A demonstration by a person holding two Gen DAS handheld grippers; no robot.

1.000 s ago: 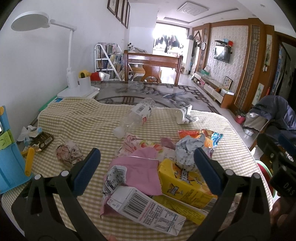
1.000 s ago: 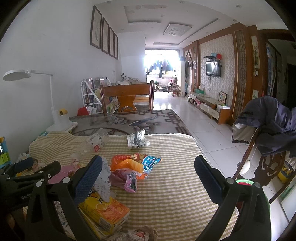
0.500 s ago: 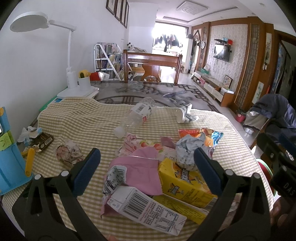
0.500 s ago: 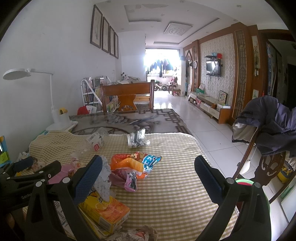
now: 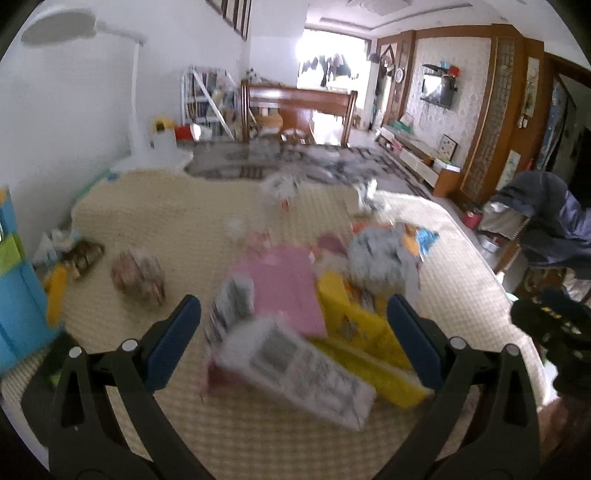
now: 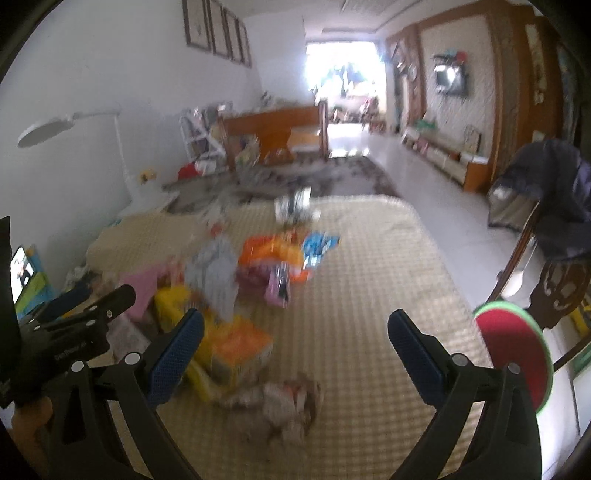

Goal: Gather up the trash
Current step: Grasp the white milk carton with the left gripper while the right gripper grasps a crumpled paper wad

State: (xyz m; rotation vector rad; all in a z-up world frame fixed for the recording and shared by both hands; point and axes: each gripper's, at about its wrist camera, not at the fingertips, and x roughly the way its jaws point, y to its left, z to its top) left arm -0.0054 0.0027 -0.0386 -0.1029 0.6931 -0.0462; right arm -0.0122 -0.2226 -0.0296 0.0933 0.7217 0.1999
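Both views are blurred by motion. Trash lies on a checked tablecloth (image 5: pixel 155 229): a white carton (image 5: pixel 295 373), a pink wrapper (image 5: pixel 284 288), a yellow box (image 5: pixel 354 325), crumpled grey paper (image 5: pixel 384 254), a clear bottle (image 5: pixel 280 192) and a brown crumpled wad (image 5: pixel 138 277). My left gripper (image 5: pixel 293 325) is open above the white carton and pink wrapper, holding nothing. My right gripper (image 6: pixel 295 339) is open over the cloth; a crumpled wrapper (image 6: pixel 284 406) lies between and below its fingers, and an orange snack bag (image 6: pixel 273 254) lies farther off.
A white desk lamp (image 5: pixel 59 26) and a blue organiser (image 5: pixel 18 280) stand at the table's left. A chair with a dark jacket (image 6: pixel 546 206) stands to the right, beside a red round bin (image 6: pixel 513 350) with a green rim. The left gripper's body (image 6: pixel 74 332) shows at the right wrist view's left.
Both grippers have moved fast, so both views are now blurred. The right wrist view has tipped down and shows more cloth, the near crumpled wrapper and the red bin. Both stay open.
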